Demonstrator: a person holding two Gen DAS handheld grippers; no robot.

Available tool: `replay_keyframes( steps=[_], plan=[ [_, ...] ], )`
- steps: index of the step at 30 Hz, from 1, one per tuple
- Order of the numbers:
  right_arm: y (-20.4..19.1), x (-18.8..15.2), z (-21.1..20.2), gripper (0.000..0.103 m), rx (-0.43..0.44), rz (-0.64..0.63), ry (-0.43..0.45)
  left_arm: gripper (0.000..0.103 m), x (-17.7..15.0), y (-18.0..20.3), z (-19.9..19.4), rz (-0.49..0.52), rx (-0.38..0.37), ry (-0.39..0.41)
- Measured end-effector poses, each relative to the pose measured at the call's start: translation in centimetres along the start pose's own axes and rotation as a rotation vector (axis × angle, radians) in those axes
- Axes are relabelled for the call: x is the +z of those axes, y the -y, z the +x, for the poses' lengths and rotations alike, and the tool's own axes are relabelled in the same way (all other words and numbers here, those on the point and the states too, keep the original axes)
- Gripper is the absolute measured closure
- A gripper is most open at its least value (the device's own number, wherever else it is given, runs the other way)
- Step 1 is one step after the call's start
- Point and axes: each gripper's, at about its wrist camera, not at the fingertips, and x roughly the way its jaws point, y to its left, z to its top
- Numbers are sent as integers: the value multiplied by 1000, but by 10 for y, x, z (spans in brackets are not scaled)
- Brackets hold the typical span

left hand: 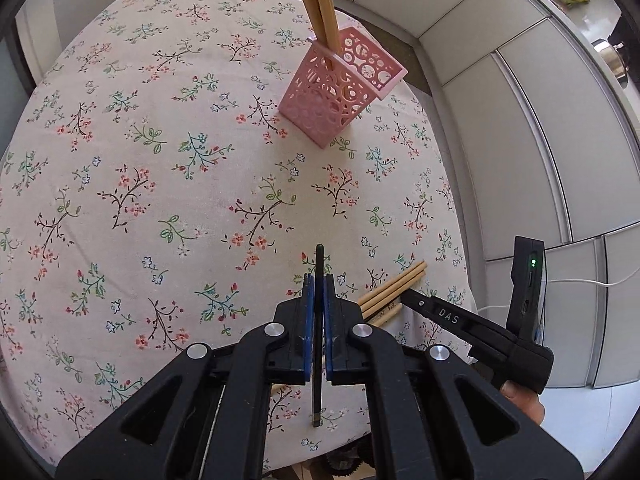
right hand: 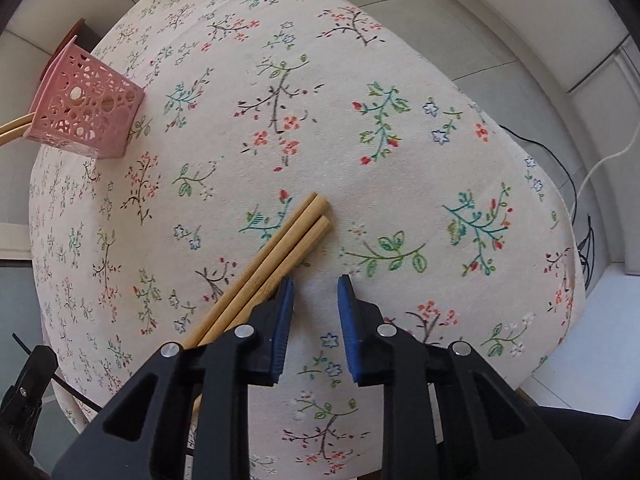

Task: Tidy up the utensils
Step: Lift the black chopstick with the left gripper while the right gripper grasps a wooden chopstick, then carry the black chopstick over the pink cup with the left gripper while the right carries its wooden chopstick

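A slim black utensil [left hand: 319,312] is clamped between the closed pads of the left gripper [left hand: 319,292], held above the near edge of the floral-clothed table [left hand: 160,160]. The pink holder [left hand: 340,88], already carrying wooden chopsticks [left hand: 316,4], stands at the far right edge. The right gripper [right hand: 316,292] is held partly open and empty, just beside three bamboo sticks [right hand: 280,256] at the near right corner. Delivery is judged the step in hand; next, the black piece must be carried over the holder.

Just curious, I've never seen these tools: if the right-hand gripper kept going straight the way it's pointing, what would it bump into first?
Probably the flowered tablecloth: the right gripper, jaws open, points at bare cloth. The wooden chopsticks lie just left of its line, though depth is unclear.
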Motion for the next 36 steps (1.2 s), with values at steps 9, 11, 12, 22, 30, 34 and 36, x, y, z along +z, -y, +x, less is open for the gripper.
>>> replay_keyframes(
  steps=[9, 11, 12, 22, 30, 34, 36],
  plan=[
    [-7, 3, -4, 77, 76, 26, -1, 99, 3, -11, -7, -37, -18, 30],
    [-7, 3, -5, 77, 88, 37, -2, 99, 3, -12, -7, -39, -20, 27],
    [-7, 4, -5, 77, 95, 42, -4, 99, 3, -13, -7, -38, -22, 27],
    [-41, 8, 10, 77, -37, -14, 0, 99, 4, -16, -11, -41, -19, 36],
    [-53, 15, 14, 96, 42, 74, 73, 99, 3, -13, -24, -18, 9, 90],
    [-46, 20, 5, 99, 178, 93, 120, 99, 1, -8, -36, 3, 11, 139],
    [-47, 22, -10, 99, 216, 72, 176, 99, -1, -2, -46, 27, 29, 190]
  ],
)
